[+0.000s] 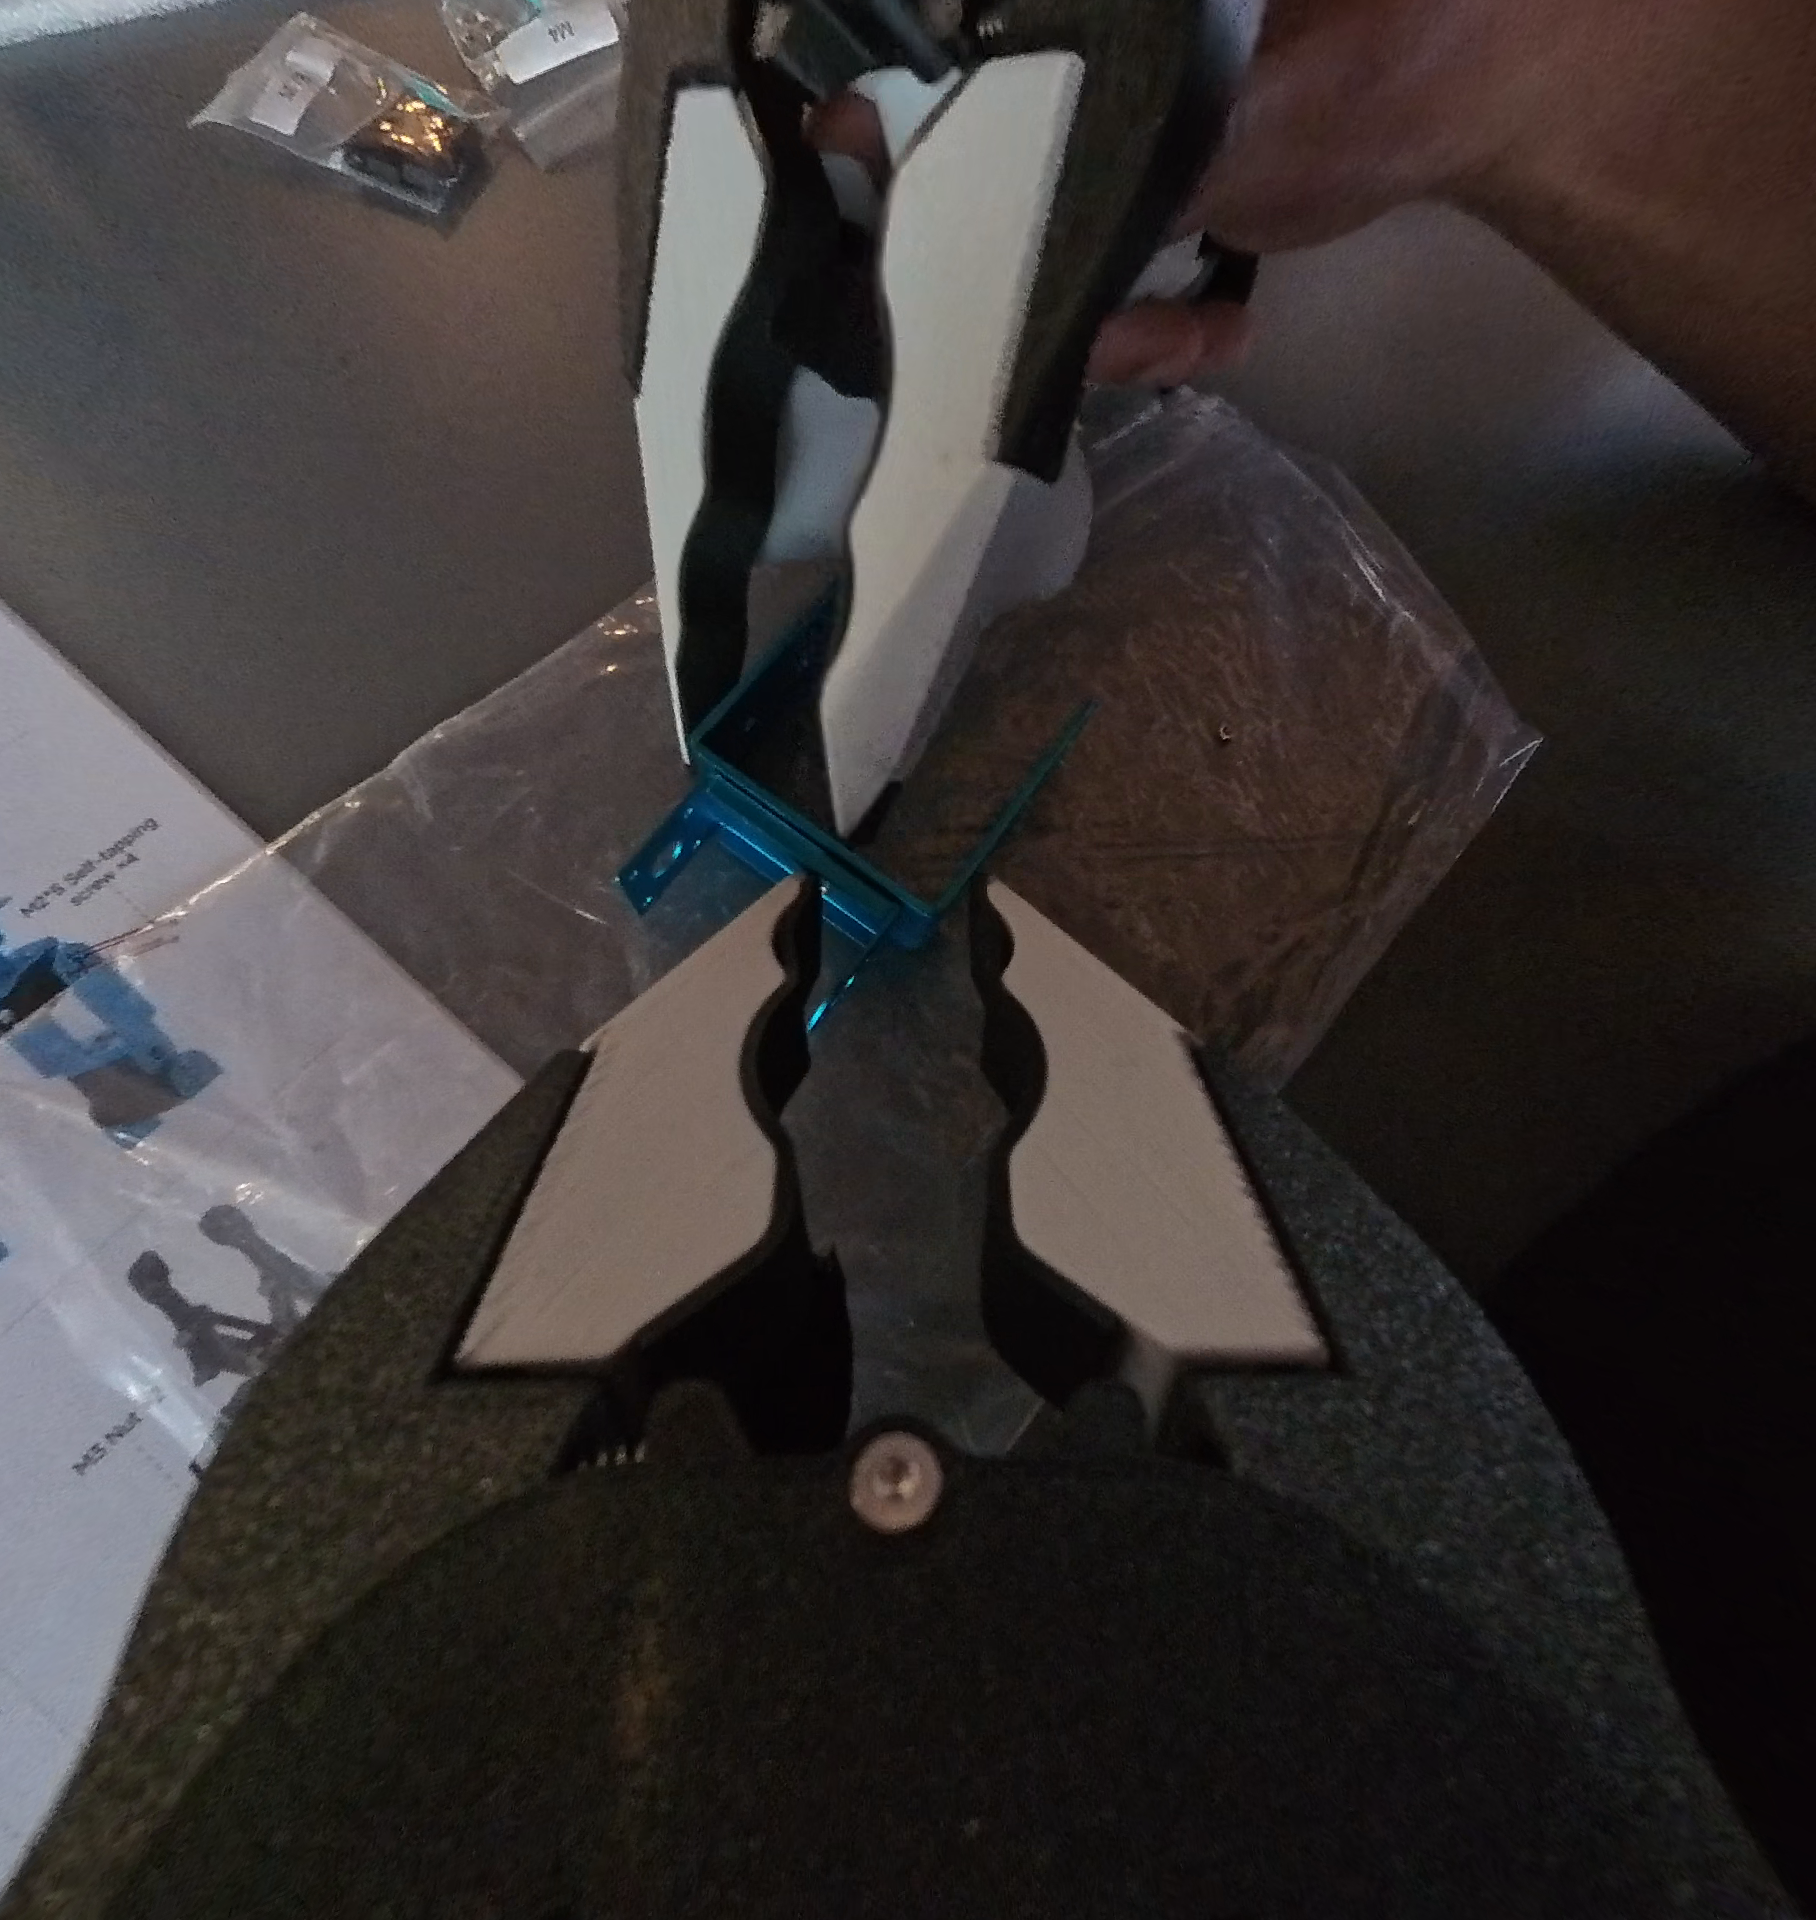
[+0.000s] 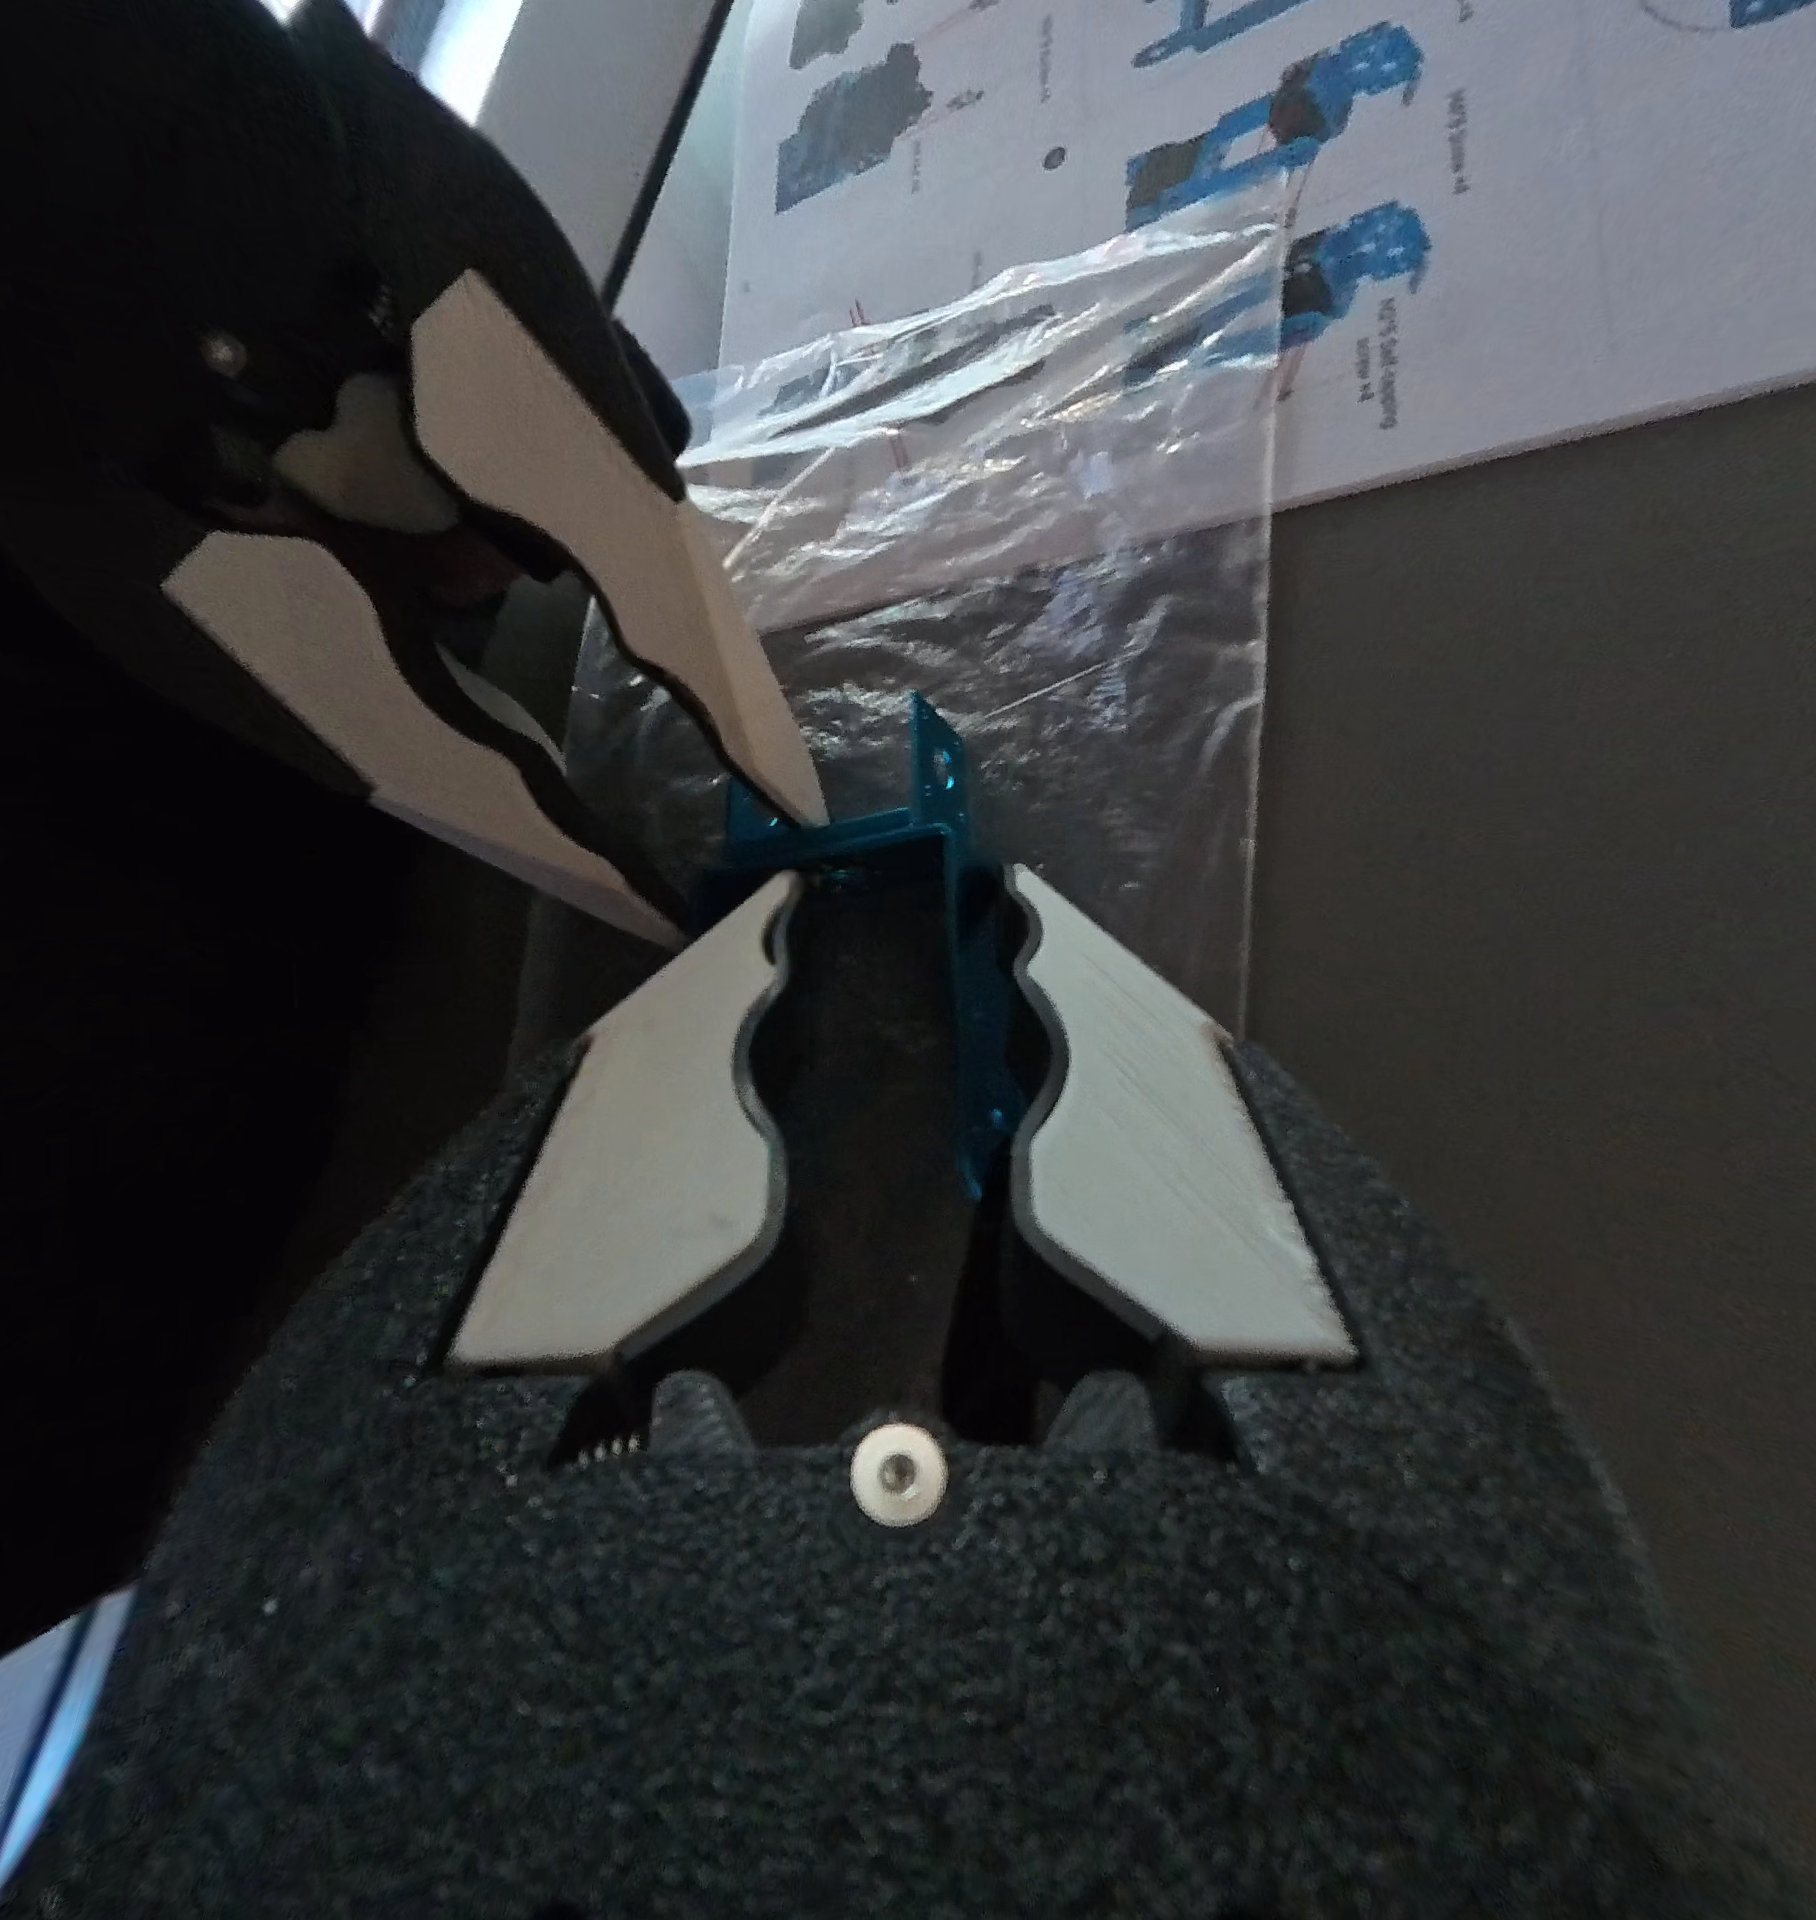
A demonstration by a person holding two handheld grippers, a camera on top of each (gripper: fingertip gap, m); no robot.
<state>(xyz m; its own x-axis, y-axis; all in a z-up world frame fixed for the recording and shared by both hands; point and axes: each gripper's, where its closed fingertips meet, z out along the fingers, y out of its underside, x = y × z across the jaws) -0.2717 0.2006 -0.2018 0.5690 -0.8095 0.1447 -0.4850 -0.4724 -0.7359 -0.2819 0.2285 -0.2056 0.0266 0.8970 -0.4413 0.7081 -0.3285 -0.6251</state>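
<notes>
A blue metal bracket (image 1: 883, 916) with a holed flange (image 1: 665, 868) sits over a clear plastic bag (image 1: 1247, 727) on the table. My left gripper (image 1: 893, 883) has its tips on either side of the bracket's near corner, and the metal fills the gap. My right gripper (image 1: 769, 784) comes down from the far side and straddles the bracket's other end. In the right wrist view, one bracket arm (image 2: 971, 1039) lies flat against the right gripper's (image 2: 904, 875) inner pad. The left gripper (image 2: 743, 878) meets it from the upper left.
A printed instruction sheet (image 1: 104, 987) lies to the left and shows again in the right wrist view (image 2: 1299, 208). Small bags of parts (image 1: 364, 114) lie at the far left. A person's hand (image 1: 1506, 156) holds the right gripper at the upper right.
</notes>
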